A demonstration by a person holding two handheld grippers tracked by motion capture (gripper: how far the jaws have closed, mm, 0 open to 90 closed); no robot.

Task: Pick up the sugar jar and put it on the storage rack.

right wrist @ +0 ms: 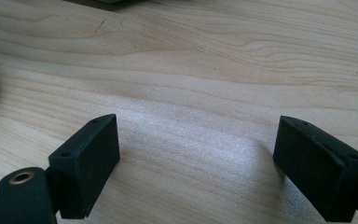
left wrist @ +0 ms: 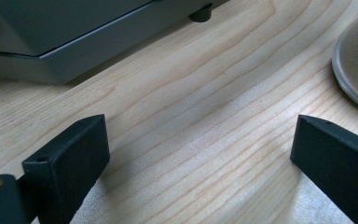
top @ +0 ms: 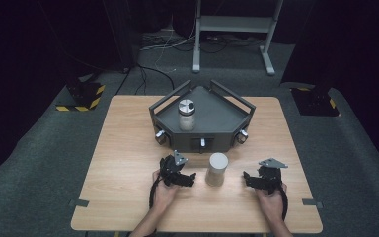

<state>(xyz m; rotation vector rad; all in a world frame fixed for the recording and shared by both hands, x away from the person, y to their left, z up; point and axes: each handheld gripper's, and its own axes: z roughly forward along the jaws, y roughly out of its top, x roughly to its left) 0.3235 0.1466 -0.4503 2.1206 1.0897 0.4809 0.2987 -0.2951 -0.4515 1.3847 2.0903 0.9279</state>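
Jar [top: 217, 169] is the landmark: a capped jar of pale powder that is stood upright on the wooden table [top: 123, 148], just in front of the grey tray [top: 217, 116]. The left gripper [top: 191, 178] is held just to the left of the jar, close to it but apart from it; its jaws are spread wide, and nothing but bare wood is seen between them in the left gripper view, with the jar's rounded base [left wrist: 356, 70] at the right edge. The right gripper [top: 246, 177] is held to the right of the jar, a little farther off, its jaws likewise wide apart and empty. Behind the jar, a second jar [top: 187, 114] with a metal lid is stood inside the tray.
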